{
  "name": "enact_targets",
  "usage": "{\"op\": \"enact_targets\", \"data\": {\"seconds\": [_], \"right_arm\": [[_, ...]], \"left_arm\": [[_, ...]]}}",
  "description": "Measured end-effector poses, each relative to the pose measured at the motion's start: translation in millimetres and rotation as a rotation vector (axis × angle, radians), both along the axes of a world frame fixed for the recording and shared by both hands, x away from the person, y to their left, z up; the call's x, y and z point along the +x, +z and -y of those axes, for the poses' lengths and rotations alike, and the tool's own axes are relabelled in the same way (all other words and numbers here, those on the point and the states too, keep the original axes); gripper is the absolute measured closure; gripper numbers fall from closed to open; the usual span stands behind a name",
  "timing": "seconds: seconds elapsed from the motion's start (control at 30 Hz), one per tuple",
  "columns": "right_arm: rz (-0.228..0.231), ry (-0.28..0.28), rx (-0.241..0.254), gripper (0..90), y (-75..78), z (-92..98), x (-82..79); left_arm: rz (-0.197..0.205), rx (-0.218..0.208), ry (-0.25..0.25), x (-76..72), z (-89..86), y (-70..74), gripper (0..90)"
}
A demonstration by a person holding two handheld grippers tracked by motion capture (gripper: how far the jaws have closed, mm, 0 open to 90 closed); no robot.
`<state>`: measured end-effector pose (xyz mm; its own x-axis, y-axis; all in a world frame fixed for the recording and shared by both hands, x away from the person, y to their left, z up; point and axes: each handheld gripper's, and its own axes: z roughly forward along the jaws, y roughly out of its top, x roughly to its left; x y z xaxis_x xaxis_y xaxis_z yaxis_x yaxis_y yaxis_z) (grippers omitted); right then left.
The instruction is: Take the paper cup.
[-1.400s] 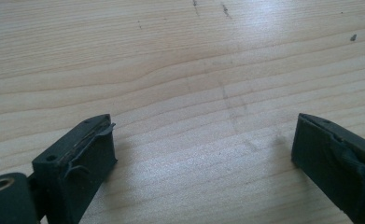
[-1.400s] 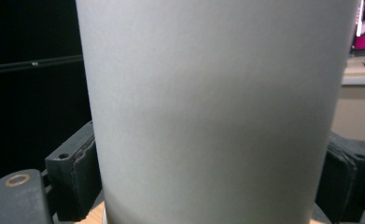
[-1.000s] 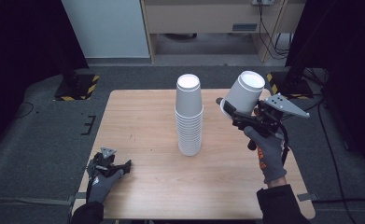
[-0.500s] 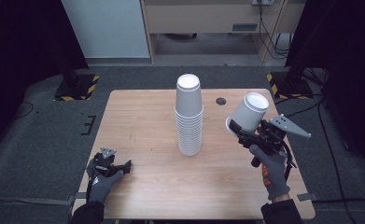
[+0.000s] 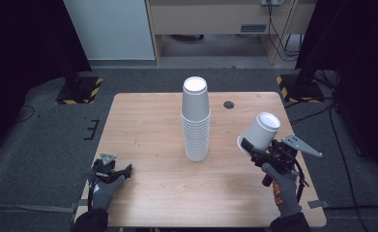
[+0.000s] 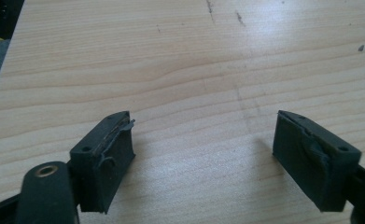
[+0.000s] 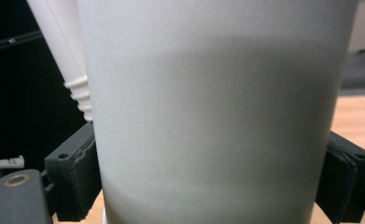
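A tall stack of white paper cups (image 5: 196, 120) stands upside down in the middle of the wooden table (image 5: 148, 121). To its right, my right gripper (image 5: 250, 146) is shut on a single white cup (image 5: 261, 130), bottom up and tilted, just above the table near the right edge. That cup (image 7: 217, 107) sits between the pads (image 7: 80, 175) in the right gripper view, with the stack (image 7: 61, 51) behind it. My left gripper (image 5: 123, 170) rests at the front left corner; its jaws have just been closing a little and stand open over bare wood (image 6: 203, 154).
A small round dark hole (image 5: 228, 104) lies in the tabletop behind the stack to the right. The table's edges drop to grey carpet all around. Black stands with yellow-striped bases (image 5: 80, 89) sit on the floor at both far corners.
My right gripper has come down with the cup, from beside the top of the stack to just above the tabletop. The left hand has stayed where it was.
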<state>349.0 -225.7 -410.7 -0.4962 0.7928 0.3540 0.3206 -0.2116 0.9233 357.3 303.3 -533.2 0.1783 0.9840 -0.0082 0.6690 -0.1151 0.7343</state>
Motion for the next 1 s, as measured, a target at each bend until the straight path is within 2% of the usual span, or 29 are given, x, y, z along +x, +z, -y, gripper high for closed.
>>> {"op": "enact_targets", "data": {"seconds": [0.07,0.1,0.13,0.27,0.37,0.43,0.5,0.7,0.8,0.87,1.0], "right_arm": [[-0.004,-0.002,0.009,12.1,-1.5,0.4,0.1],[-0.015,0.000,0.043,12.0,-5.1,1.8,0.4],[-0.015,0.000,0.043,12.0,-5.1,1.8,0.4],[-0.037,-0.009,0.076,12.0,-10.8,4.6,-0.8],[-0.039,-0.014,0.082,12.0,-12.2,5.7,-0.8],[-0.043,-0.016,0.091,12.0,-13.6,7.0,-0.5],[-0.053,-0.018,0.113,12.0,-14.6,7.9,-0.7],[-0.068,-0.024,0.154,11.8,-16.4,9.3,-0.7],[-0.083,-0.023,0.182,11.8,-18.9,10.1,0.4],[-0.080,-0.025,0.184,11.8,-19.5,10.3,0.8],[-0.089,-0.022,0.198,11.8,-21.1,10.3,1.2]], "left_arm": [[0.020,0.000,-0.004,-0.9,-1.6,3.4,21.8],[0.045,-0.012,-0.013,-1.9,-2.0,5.9,24.4],[0.045,-0.012,-0.013,-1.9,-2.0,5.9,26.0],[0.100,-0.006,-0.057,-4.3,0.4,12.7,30.7],[0.116,-0.012,-0.068,-5.3,2.2,14.9,33.6],[0.129,-0.028,-0.094,-6.5,5.5,17.3,35.5],[0.151,-0.020,-0.122,-8.3,10.8,20.2,37.0],[0.199,-0.021,-0.166,-11.6,20.6,26.8,39.0],[0.221,-0.034,-0.183,-13.3,24.9,30.3,39.9],[0.242,-0.045,-0.197,-14.6,28.3,33.4,40.0],[0.283,-0.087,-0.228,-17.5,38.6,39.4,39.6]]}}
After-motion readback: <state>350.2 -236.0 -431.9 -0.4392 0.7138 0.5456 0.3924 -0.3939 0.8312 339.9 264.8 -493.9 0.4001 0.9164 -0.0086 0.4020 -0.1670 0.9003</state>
